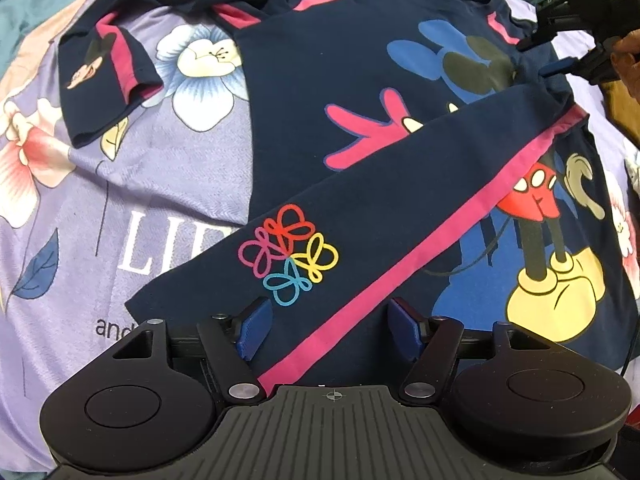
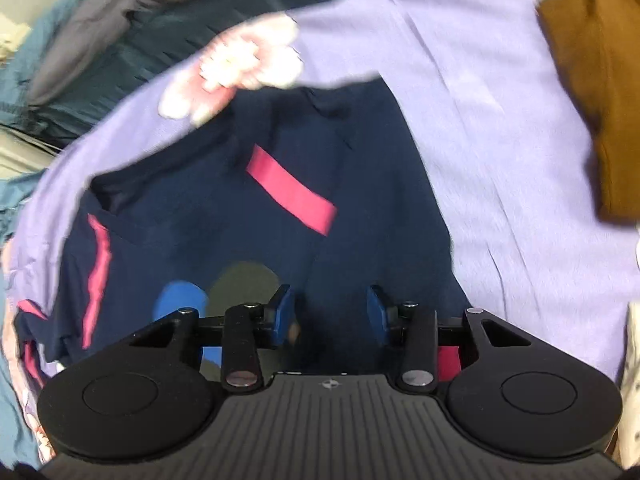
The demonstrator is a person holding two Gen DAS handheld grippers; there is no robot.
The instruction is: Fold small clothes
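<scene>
I'm looking down on a navy kids' long-sleeve shirt [image 1: 360, 92] with a cartoon-mouse print, spread on a bed covered by a lilac floral bedsheet [image 1: 80, 208]. One long sleeve [image 1: 360, 216] is already folded across the front. Its long axis runs diagonally, from the shoulder at the far right edge of the shirt down to the cuff end near my left tongs [image 1: 326, 330], with a pink stripe [image 1: 400, 276] along its length. The other sleeve [image 1: 108, 80] lies out flat toward the far left of the sheet, well apart from both tongs.

Left tongs: jaws apart, nothing between the pads, hanging right over the cuff end of the folded sleeve, pointing steeply down. I can't tell whether they touch the cloth.

Right tongs [image 2: 328, 314]: jaws partly apart, no fabric pinched betw. them as far as the right wrist view shows, tho that view is blurred. From the left wrist view they sit at the far right edge of the shirt by the shoulder, just beside the fold start, w/ a hand [image 1: 628, 56] behind them.

My read: that sleeve fold is done. The next fold likely turns on the far left sleeve, which lies away from both tongs across the body of the shirt. Left tongs are the nearer ones, so I'd reach w/ those. Risk: dragging the folded sleeve out of line on the way.

A brown cloth [image 2: 592, 92] lies off at the sheet's right side, not involved.
</scene>
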